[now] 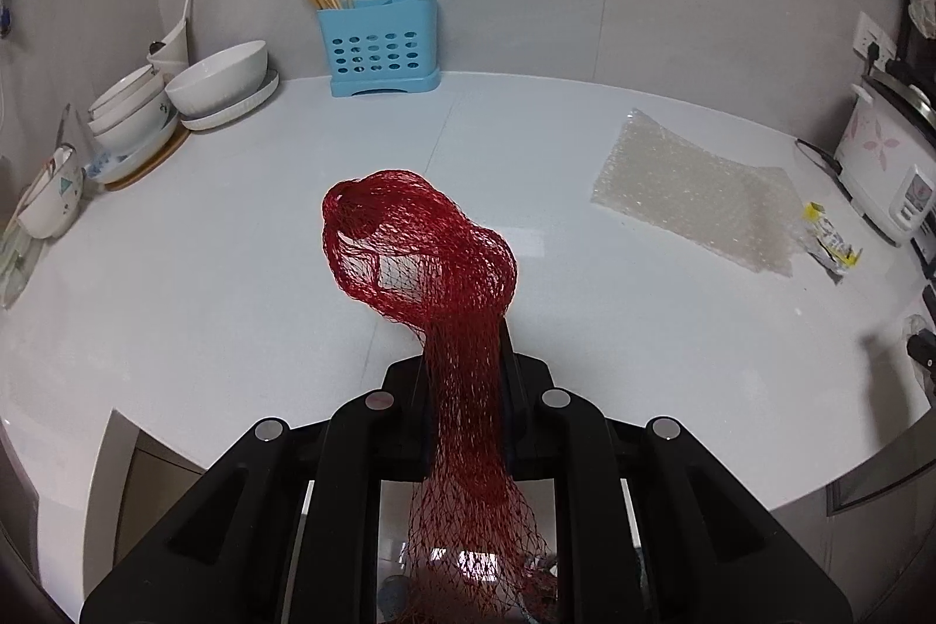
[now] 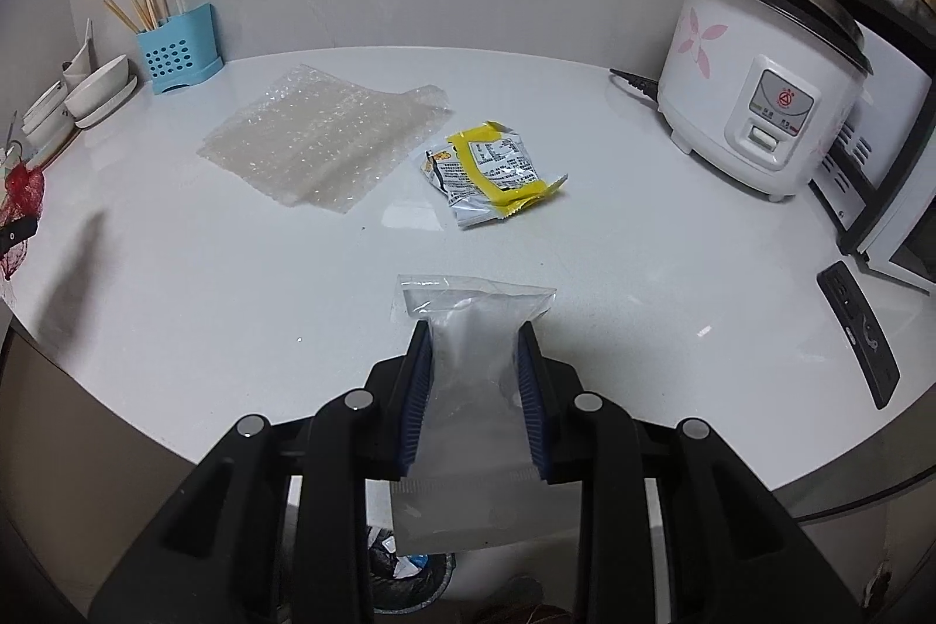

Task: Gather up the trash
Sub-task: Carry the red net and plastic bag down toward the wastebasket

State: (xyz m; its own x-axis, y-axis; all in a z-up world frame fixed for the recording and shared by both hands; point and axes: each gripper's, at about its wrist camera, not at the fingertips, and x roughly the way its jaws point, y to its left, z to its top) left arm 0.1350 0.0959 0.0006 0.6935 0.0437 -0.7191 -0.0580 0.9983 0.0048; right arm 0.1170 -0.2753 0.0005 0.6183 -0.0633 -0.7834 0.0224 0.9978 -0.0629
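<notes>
The lower end of the red plastic mesh net bag [image 1: 433, 285] drops out of sight behind the black body of the left tool [image 1: 465, 361], and its fingertips are buried under the netting, though they press narrowly together on the bag's drawn-out neck. The bag's long axis runs forward along the fingers, its bunched, rounded end rising clear above the white worktop [image 1: 205, 273]. The right tool [image 2: 475, 343] grips a clear flat plastic pouch [image 2: 468, 331] between its blue-ribbed pads [image 2: 418, 390], held moderately apart by the pouch's width; the pouch points forward too, its far sealed edge over the worktop, its near end hanging past the worktop's front edge. Below it a bin [image 2: 409, 571] shows only in part, its contents hard to make out. A crumpled sheet of bubble wrap [image 2: 316, 138] and a yellow-and-silver snack wrapper [image 2: 491, 168] lie just beside each other farther back.
</notes>
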